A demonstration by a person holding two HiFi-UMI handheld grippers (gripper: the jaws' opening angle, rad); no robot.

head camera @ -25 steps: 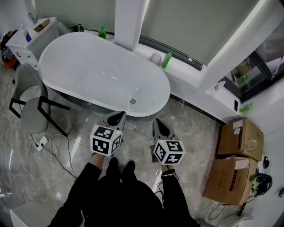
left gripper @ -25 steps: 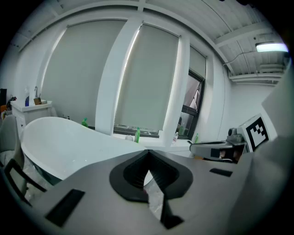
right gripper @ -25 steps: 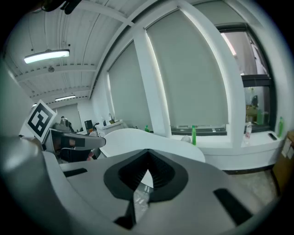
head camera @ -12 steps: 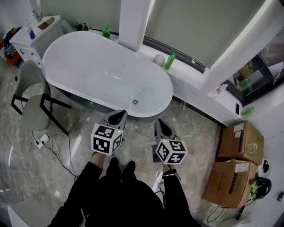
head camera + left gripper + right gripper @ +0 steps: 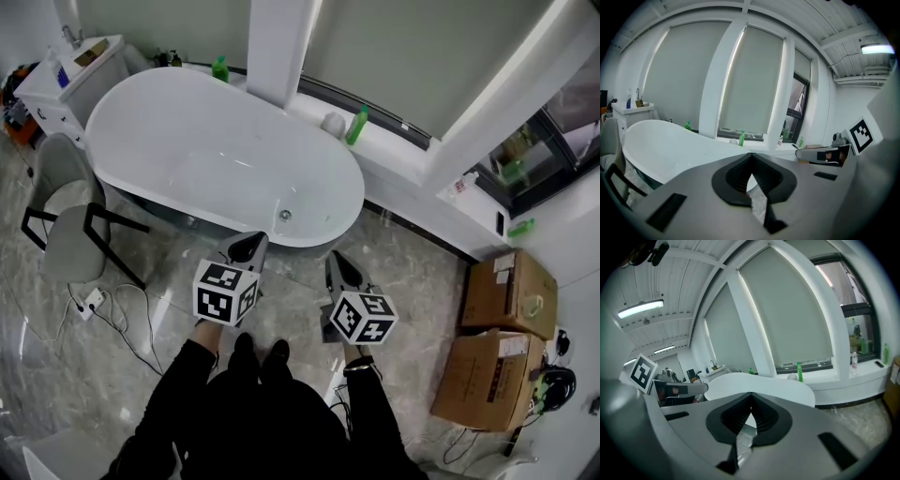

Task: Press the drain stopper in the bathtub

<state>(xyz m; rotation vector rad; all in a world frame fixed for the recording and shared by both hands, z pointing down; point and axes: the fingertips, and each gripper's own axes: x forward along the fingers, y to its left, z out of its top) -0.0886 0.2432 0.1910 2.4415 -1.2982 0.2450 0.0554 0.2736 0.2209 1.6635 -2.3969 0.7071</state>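
A white oval bathtub [image 5: 141,103] stands on the marble floor, and its round metal drain stopper [image 5: 284,215] sits on the tub floor near the near-right end. My left gripper [image 5: 251,243] hangs just outside the tub's near rim, jaws shut, nothing between them. To its right my right gripper [image 5: 336,265] is over the floor, also shut and empty. In the left gripper view the bathtub [image 5: 661,140] lies ahead past the closed left gripper [image 5: 751,155]. The right gripper view shows the bathtub [image 5: 754,383] beyond the closed right gripper [image 5: 751,395].
A grey chair [image 5: 61,220] stands left of the tub, with cables [image 5: 112,314] on the floor. Green bottles [image 5: 356,125] stand on the window ledge. A white cabinet [image 5: 56,80] is at far left. Cardboard boxes [image 5: 506,295] sit at right.
The view has shifted slightly; both grippers stay almost where they were, in front of the tub's near rim.
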